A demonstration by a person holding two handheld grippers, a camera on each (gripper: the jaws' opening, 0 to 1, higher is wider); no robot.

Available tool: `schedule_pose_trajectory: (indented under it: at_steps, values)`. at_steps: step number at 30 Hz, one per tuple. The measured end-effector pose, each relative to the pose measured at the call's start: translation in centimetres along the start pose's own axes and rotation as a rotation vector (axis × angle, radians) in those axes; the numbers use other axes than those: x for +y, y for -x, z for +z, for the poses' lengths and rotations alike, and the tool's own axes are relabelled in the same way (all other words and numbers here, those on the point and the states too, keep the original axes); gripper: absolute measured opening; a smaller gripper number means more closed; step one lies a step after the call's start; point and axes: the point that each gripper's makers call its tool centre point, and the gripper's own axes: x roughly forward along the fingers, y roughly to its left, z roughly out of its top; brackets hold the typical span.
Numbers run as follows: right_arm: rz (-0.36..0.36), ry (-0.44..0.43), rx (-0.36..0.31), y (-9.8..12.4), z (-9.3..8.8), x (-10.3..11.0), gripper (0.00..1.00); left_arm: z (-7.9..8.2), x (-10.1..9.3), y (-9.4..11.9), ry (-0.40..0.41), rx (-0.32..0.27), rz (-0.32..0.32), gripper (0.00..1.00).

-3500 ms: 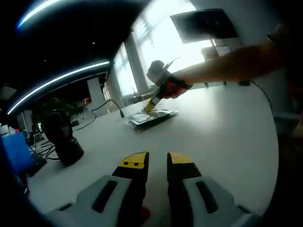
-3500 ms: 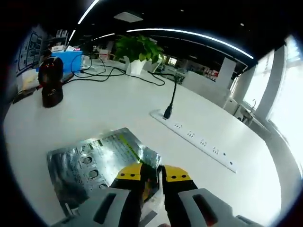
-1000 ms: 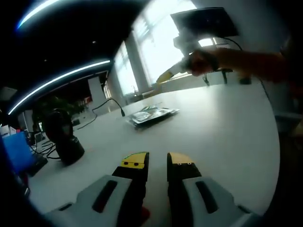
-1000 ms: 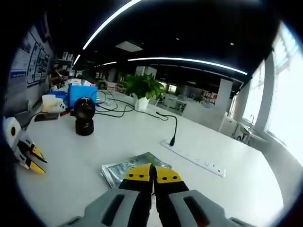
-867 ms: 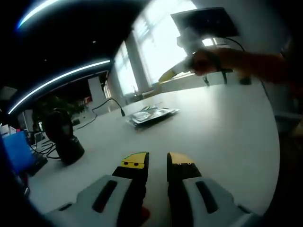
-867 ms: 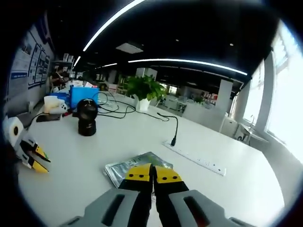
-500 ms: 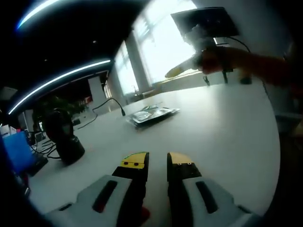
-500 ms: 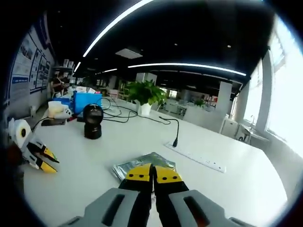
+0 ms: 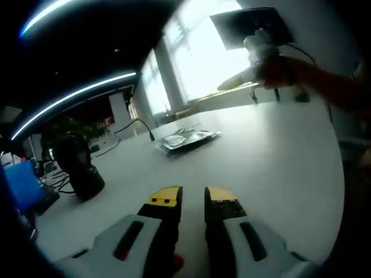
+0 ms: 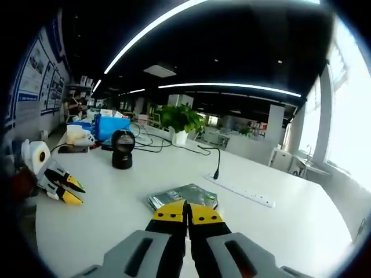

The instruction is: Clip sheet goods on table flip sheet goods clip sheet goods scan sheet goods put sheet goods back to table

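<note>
Sheet goods [image 10: 184,197] flat on the white table [image 10: 110,197], silvery packet just beyond the yellow tips in the right gripper view; not held by either tool.

Nearest in the right gripper view, right gripper [image 10: 186,212] with jaws pressed together, nothing between them, raised above the tabletop; left gripper [image 10: 65,189] entering from the left edge, yellow-tipped, hanging near the table; past the packet, a white power strip [image 10: 240,194] with a black cable rising from its near end; farther left, a black scanner [image 10: 122,149] standing upright, then a blue box [image 10: 113,125], tangled cables and a potted plant [image 10: 181,121] at the far side; long ceiling lights overhead.

Nearest in the left gripper view, left gripper [image 9: 192,197] low over the table [image 9: 278,168], jaws slightly apart with a narrow gap, holding nothing; scanner [image 9: 78,168] to the left, close by and dark against the light; sheet goods [image 9: 186,139] farther off, mid-table, lying flat near a black cable; beyond and above, right gripper [image 9: 237,81] held in a person's hand [image 9: 278,69] with the arm reaching in from the right, well clear of the packet; bright windows behind, a dark screen [image 9: 252,26] high up.

Window wall and the holding hand seen from the left tool alone; plant, power strip and blue box from the right tool.
</note>
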Motion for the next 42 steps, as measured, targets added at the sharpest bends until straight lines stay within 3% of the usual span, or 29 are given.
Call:
schedule_pose_trajectory:
  at_steps: [10,21,42]
  values:
    - [0.027,-0.021,-0.029,2.2,-0.6,1.2,0.0,-0.1,0.2,0.0,0.007,0.005,0.007,0.08]
    - [0.0,-0.069,-0.031,4.2,-3.0,0.6,0.0,-0.3,0.4,-0.1,0.002,0.011,0.013,0.08]
    - [0.012,-0.119,-0.035,7.6,-7.1,1.3,0.0,-0.3,0.8,-0.2,0.022,0.008,0.018,0.08]
